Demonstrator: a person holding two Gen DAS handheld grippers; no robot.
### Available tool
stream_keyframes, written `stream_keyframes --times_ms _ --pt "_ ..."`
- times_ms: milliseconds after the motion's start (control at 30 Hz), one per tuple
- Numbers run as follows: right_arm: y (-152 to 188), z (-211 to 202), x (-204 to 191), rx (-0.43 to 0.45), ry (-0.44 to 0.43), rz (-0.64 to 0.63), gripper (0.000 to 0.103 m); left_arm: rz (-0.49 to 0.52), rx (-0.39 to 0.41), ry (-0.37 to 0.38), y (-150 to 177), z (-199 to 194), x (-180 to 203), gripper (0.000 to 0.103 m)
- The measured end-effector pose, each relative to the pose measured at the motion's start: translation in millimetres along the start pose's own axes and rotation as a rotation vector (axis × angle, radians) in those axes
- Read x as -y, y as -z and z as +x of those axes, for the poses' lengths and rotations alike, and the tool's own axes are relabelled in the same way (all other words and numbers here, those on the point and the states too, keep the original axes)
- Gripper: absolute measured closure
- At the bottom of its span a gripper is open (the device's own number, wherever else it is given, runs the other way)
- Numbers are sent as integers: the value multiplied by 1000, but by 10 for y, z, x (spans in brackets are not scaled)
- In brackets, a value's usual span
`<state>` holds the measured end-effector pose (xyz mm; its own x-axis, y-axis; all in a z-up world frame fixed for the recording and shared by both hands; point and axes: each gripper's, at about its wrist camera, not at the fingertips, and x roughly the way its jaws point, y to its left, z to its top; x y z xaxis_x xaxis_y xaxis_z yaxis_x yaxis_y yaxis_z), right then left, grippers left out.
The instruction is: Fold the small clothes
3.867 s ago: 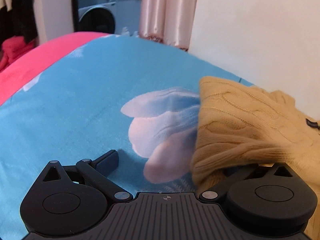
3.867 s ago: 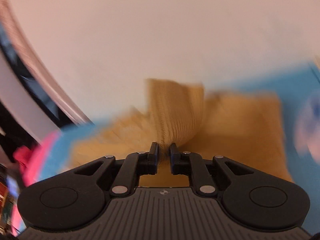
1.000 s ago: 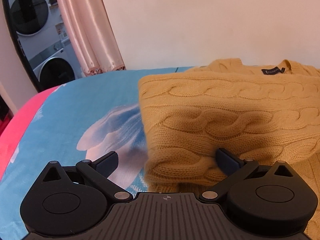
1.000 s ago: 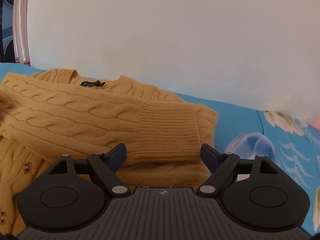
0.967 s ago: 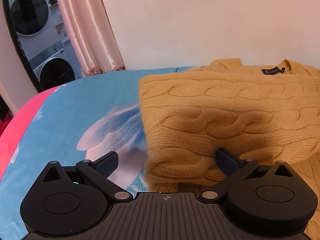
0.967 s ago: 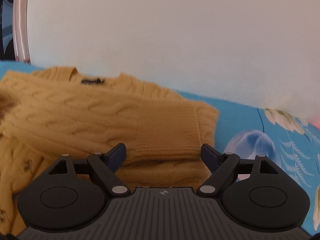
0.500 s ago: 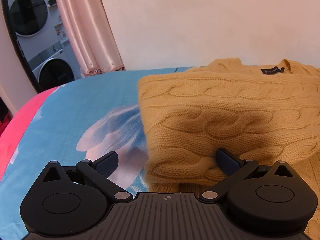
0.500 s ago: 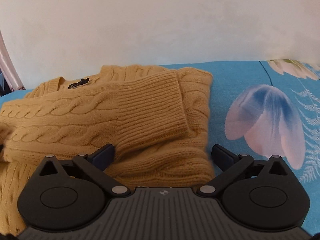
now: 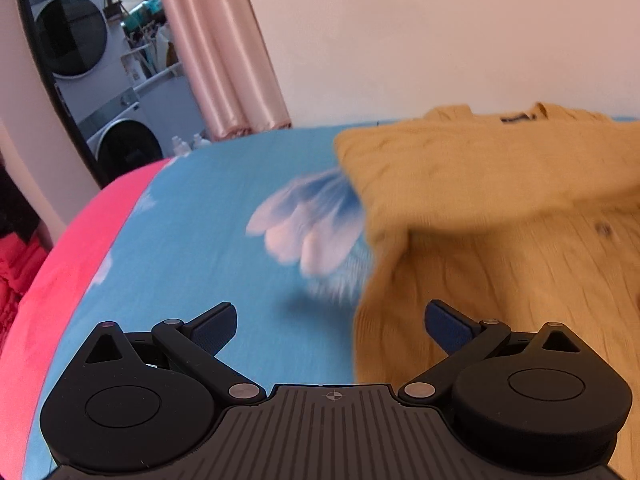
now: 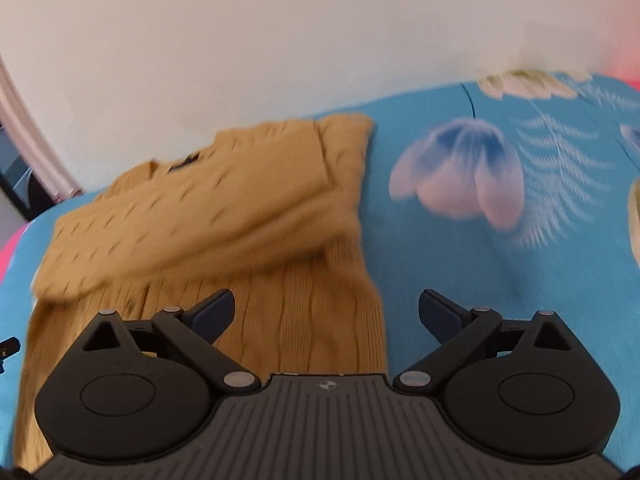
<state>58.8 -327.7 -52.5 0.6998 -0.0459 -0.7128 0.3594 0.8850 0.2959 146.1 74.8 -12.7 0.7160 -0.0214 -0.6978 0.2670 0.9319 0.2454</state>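
A mustard cable-knit cardigan (image 9: 500, 208) lies flat on the blue floral bedsheet (image 9: 208, 216), with both sleeves folded across its chest. It also shows in the right wrist view (image 10: 224, 216), collar toward the wall. My left gripper (image 9: 330, 322) is open and empty, hovering over the cardigan's lower left edge. My right gripper (image 10: 326, 314) is open and empty above the cardigan's lower right edge. Both views are blurred by motion.
A white wall (image 10: 280, 40) runs behind the bed. A pink curtain (image 9: 224, 52) and stacked washing machines (image 9: 80, 60) stand past the bed's far left. A pink cover (image 9: 80, 240) borders the sheet on the left. Bare sheet (image 10: 500, 260) lies right of the cardigan.
Both grippers have pulled back and risen away from the folded sleeves toward the cardigan's lower part. The right gripper let go of the sleeve it held earlier. The jaws stay open.
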Motion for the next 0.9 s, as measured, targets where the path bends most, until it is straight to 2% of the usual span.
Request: stream_keyframes --times_ms 200,300,400,500,633,733,833,867,900 --pt "479 -354 75 -73 -62 -38 4 -38 -97 146 556 -327 -206 0" --pt "724 -504 135 -114 -102 -33 4 -90 -151 225 796 -440 -285 0" --pt "931 -647 194 -130 -153 -3 4 -191 -228 371 976 -473 -386 0" --pt "1062 -792 235 -142 -217 32 4 -254 -232 478 1078 -568 -440 0" --pt "1178 -903 329 -182 -353 122 3 -348 -274 681 1215 -612 -471 0" --pt "1257 -972 338 -207 -407 163 3 -388 -256 759 1325 -670 -466 0" --pt "1345 -982 345 -274 -524 226 2 -499 -254 972 1451 -609 -503 0" --pt "1373 -956 351 -302 -567 250 2 -531 -254 1021 1500 -572 -500 0" --pt "1403 -930 346 -318 -597 265 2 -553 -254 1030 1517 -528 -492 0"
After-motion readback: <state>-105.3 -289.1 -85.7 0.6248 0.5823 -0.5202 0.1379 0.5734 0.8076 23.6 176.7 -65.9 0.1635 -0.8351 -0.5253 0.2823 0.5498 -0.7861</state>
